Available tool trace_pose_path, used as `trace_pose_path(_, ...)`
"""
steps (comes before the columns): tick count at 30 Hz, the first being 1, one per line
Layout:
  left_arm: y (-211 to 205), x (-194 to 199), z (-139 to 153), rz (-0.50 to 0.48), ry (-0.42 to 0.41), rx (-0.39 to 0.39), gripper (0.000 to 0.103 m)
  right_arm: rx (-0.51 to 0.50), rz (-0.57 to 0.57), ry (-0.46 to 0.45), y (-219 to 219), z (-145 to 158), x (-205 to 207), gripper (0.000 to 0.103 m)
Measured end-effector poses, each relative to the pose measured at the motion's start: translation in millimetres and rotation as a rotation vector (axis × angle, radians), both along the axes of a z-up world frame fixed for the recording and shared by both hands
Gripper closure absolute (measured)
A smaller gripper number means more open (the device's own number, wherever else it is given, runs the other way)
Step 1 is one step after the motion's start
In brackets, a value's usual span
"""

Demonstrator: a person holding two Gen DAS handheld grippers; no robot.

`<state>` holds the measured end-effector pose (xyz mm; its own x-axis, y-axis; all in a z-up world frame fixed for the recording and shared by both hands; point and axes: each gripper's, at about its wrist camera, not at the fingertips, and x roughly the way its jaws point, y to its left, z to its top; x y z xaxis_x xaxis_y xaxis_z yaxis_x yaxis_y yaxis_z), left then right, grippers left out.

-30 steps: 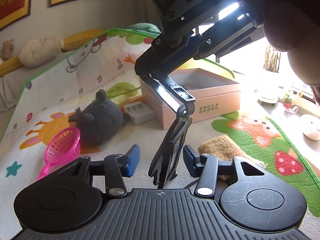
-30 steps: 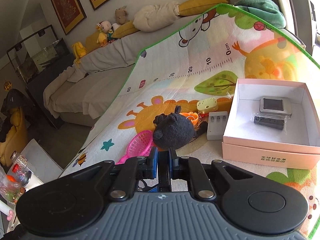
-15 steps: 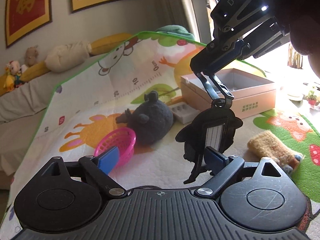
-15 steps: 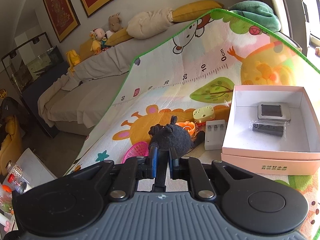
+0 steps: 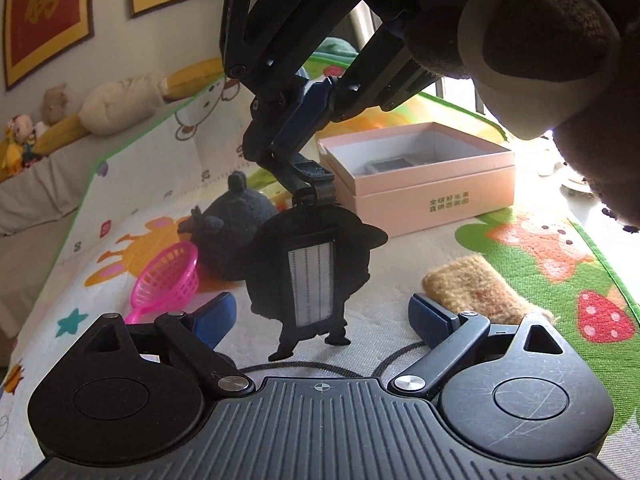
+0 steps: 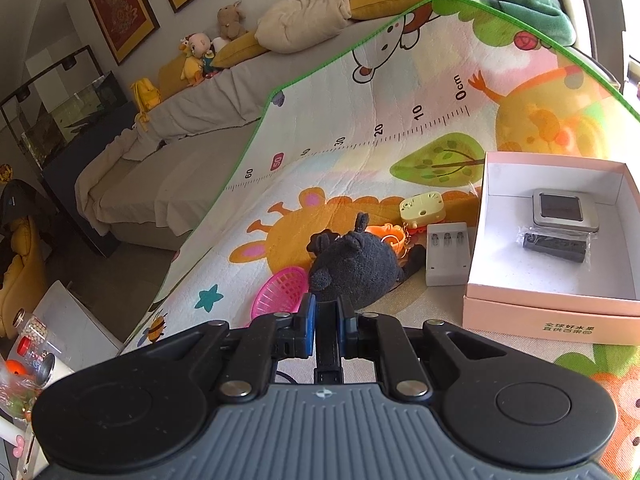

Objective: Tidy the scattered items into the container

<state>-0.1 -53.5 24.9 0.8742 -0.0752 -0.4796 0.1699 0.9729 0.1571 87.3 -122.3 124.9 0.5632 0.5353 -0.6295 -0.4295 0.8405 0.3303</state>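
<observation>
My right gripper (image 6: 326, 318) is shut on the black strap of a black luggage tag (image 5: 310, 268), which hangs in the air in front of my left gripper (image 5: 320, 316). The left gripper is open and empty, low over the play mat. The pink box (image 5: 420, 184) stands on the mat behind the tag; in the right wrist view the pink box (image 6: 548, 312) holds a silver tin (image 6: 564, 210) and a black wrapped piece (image 6: 554, 246). A dark plush toy (image 6: 356, 266), a pink toy basket (image 6: 282, 292), a white battery case (image 6: 446, 254) and a tan knitted pouch (image 5: 476, 292) lie scattered on the mat.
A yellow toy (image 6: 422, 208) and an orange toy (image 6: 386, 236) lie behind the plush. The mat (image 6: 360, 120) covers a couch with pillows and stuffed animals at the back. A small table with jars (image 6: 28, 344) stands left of the mat's edge.
The right gripper has come closer above the left gripper, and the hanging tag has turned its windowed face toward the left camera. The left fingers have opened wider.
</observation>
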Motion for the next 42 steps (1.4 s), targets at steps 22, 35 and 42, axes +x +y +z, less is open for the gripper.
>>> trace_pose_path(22,23,26,-1,-0.065,0.014,-0.122,0.04,-0.063,0.126,-0.103,-13,4,-27,0.077)
trace_pose_path(35,31,17,1,-0.057,0.006,-0.101,0.08,-0.228,-0.115,-0.209,-94,-64,-78,0.018)
trace_pose_path(42,46,42,-2,-0.025,0.083,-0.186,0.05,-0.257,-0.061,-0.24,-69,-74,-77,0.018)
